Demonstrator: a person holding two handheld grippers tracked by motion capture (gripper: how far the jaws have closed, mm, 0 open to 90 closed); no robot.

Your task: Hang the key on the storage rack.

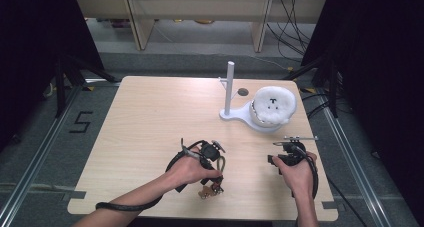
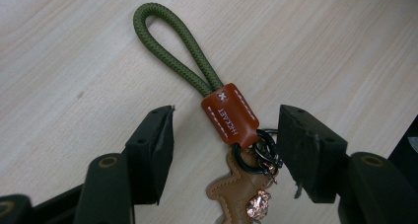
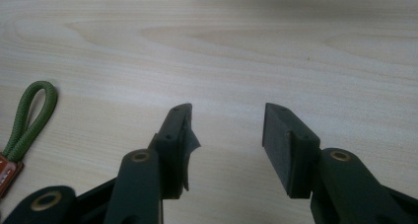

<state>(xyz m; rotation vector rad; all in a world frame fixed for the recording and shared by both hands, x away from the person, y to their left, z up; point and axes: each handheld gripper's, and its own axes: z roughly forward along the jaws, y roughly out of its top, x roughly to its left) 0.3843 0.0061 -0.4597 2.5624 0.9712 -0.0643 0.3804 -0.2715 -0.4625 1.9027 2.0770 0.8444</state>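
A keychain (image 2: 229,115) lies flat on the wooden table (image 1: 150,117): an olive-green rope loop (image 2: 172,46), a brown stitched leather tab, a black ring (image 2: 251,155), a tan leather figure and a copper charm. My left gripper (image 2: 226,110) stands open over it, one jaw on each side of the tab, pads clear of it. In the high view the left gripper (image 1: 215,174) and keychain (image 1: 212,187) sit near the table's front edge. My right gripper (image 3: 227,108) is open with nothing between its jaws, low over bare wood; the rope loop (image 3: 29,115) lies to its left. The right gripper (image 1: 276,161) is held at the front right.
A white stand with an upright post (image 1: 230,89) is at the back right of the table, and a round white plush thing (image 1: 273,104) rests on its base. A small dark round spot (image 1: 243,92) lies beside the post. Dark floor and frames surround the table.
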